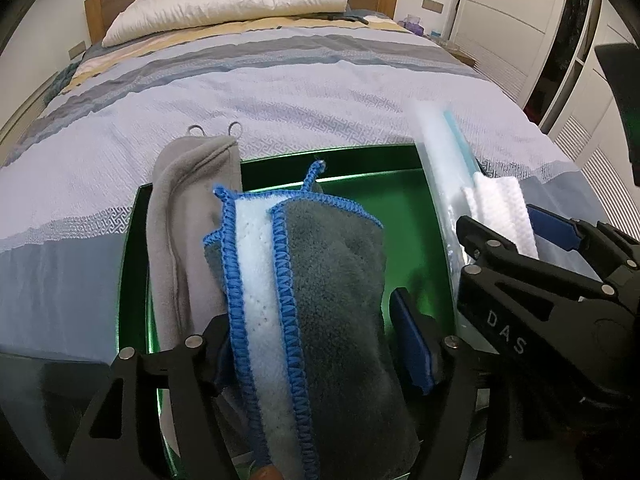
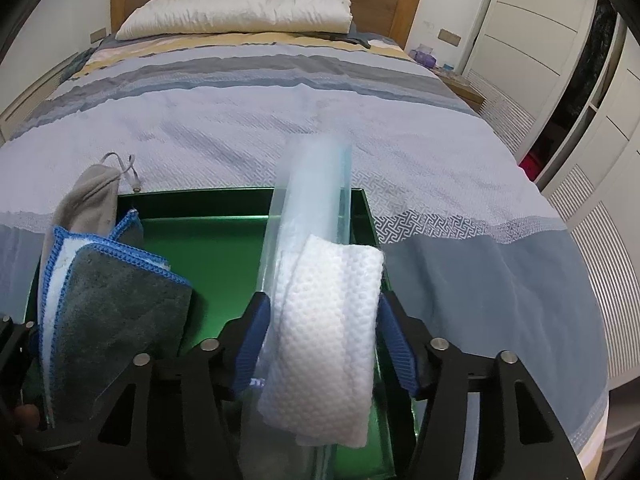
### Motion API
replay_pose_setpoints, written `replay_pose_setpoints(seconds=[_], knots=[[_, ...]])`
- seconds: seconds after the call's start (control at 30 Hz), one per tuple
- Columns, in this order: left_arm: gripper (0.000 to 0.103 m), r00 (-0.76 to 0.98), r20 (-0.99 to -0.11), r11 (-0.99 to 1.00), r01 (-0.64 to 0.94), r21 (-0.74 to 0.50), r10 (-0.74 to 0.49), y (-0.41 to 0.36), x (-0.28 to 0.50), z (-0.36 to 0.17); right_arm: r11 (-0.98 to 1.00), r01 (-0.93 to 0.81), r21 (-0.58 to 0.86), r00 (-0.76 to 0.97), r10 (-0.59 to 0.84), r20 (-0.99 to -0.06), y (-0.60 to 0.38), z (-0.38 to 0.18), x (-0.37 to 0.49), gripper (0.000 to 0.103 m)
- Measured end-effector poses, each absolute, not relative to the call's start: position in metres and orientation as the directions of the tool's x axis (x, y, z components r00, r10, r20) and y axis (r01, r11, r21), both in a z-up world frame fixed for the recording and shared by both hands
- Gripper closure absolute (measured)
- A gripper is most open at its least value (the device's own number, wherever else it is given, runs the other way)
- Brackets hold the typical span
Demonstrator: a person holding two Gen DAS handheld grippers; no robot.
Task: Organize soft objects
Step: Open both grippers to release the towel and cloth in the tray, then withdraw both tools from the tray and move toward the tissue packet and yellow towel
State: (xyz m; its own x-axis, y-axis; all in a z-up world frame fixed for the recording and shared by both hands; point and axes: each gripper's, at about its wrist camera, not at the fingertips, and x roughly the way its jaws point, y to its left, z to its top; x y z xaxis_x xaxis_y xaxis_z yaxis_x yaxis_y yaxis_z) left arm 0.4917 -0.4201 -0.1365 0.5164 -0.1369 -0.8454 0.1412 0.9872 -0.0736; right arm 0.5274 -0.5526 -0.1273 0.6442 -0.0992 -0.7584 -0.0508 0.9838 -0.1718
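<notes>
A green tray (image 1: 360, 184) (image 2: 200, 200) sits on the bed's near end. At its left side, a light grey fleece cloth (image 1: 188, 216) (image 2: 92, 196) and a dark grey towel with blue stitched edging (image 1: 340, 280) (image 2: 120, 304) stand on edge. My left gripper (image 1: 316, 352) straddles the towel, open, with a sliver of green showing beside its right pad. At the tray's right side stand a clear plastic packet (image 2: 312, 184) (image 1: 440, 148) and a folded white textured cloth (image 2: 332, 320) (image 1: 500, 208). My right gripper (image 2: 324, 340) (image 1: 516, 232) flanks both, its blue pads at their sides without squeezing them.
The bed (image 2: 320, 120) carries a striped blue, grey and yellow cover. A white pillow (image 2: 240, 8) lies against the wooden headboard (image 2: 400, 0). White wardrobe doors (image 2: 532, 20) and a small nightstand (image 2: 460, 80) stand to the right of the bed.
</notes>
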Motion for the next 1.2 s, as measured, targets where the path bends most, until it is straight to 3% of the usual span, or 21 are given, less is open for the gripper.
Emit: replay_pose_setpoints(seconds=[0.37, 1.2], knots=[[0.039, 0.557, -0.821, 0.99, 0.125, -0.07, -0.129, -0.416, 0.487, -0.125, 0.987, -0.047, -0.151, 0.654, -0.083, -0.752, -0.549, -0.118, 0.523, 0.035], [0.039, 0.627, -0.774, 0.996, 0.078, -0.052, -0.09, -0.409, 0.472, -0.098, 0.991, -0.012, -0.134, 0.69, -0.088, -0.718, -0.542, -0.082, 0.496, 0.035]])
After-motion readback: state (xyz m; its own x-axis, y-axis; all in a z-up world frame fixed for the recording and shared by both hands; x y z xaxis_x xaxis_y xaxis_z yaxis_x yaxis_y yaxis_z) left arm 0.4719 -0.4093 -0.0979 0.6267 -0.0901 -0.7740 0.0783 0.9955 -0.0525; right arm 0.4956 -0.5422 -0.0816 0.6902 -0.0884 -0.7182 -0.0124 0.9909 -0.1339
